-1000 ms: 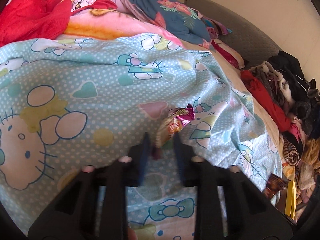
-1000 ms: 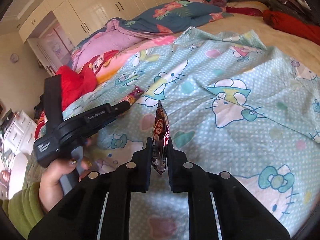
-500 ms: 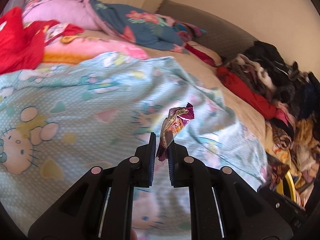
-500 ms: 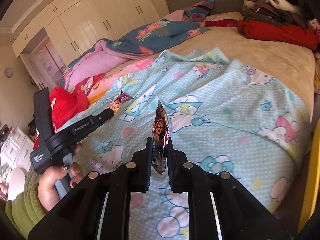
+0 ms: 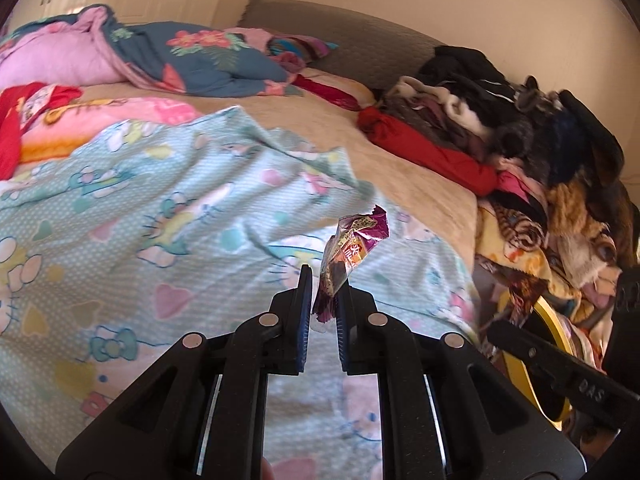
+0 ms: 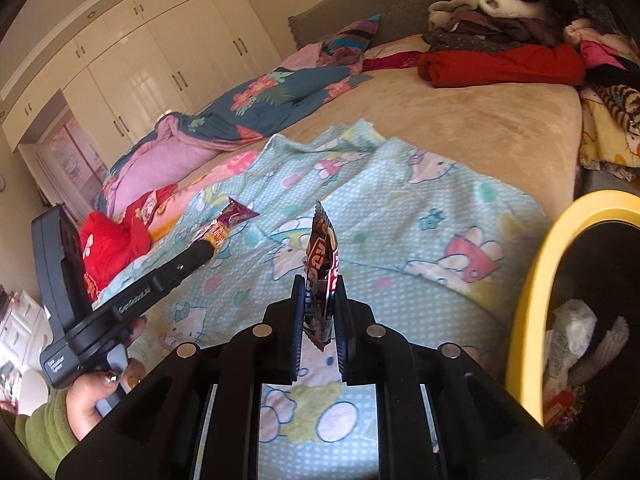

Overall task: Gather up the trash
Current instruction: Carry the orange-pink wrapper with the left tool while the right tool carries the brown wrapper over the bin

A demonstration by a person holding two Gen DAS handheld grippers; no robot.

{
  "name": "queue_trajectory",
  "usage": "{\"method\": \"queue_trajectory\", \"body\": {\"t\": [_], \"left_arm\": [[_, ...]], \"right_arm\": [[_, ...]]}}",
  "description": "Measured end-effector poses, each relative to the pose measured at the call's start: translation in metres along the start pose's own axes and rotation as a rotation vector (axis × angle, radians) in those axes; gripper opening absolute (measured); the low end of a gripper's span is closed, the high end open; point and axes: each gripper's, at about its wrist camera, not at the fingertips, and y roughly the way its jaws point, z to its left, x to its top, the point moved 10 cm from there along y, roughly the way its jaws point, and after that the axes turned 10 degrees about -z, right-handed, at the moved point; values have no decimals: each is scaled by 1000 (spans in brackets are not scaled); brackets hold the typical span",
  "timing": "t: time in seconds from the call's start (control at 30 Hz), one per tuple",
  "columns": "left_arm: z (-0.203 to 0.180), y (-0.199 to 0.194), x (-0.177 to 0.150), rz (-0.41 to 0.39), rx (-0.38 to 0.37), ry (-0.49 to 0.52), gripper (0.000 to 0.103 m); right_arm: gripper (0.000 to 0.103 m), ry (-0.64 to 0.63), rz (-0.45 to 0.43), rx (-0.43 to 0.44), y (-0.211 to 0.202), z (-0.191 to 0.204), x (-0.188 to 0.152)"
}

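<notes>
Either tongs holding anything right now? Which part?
Both. Left tongs pinch the purple snack wrapper by its lower end; right tongs pinch the brown wrapper by its lower half.

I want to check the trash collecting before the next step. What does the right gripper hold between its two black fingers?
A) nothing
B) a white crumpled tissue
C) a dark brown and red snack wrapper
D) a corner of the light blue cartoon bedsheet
C: in the right wrist view, the right gripper is shut on an upright dark brown and red snack wrapper, lifted above the light blue cartoon bedsheet.
</notes>
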Motion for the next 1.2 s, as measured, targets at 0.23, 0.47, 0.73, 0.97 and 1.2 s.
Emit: {"method": "queue_trajectory", "body": {"t": [0.23,0.47,0.73,0.97,1.2], "left_arm": [[-35,-7,0,-5,-59,37,7],[-70,-15,3,-16,-119,68,7],[-100,-21,1,-19,-166,103,7],[-124,-25,-4,-13,-201,133,7],[-150,-28,-12,-4,-242,159,7]], "right_arm": [[13,23,-47,-41,-23,-24,16],[13,47,-93,-82,-48,-46,31],[13,83,-139,-134,-79,-73,44],[13,121,-161,-198,-104,-105,46],[13,173,-170,-259,-125,-140,44]]}}
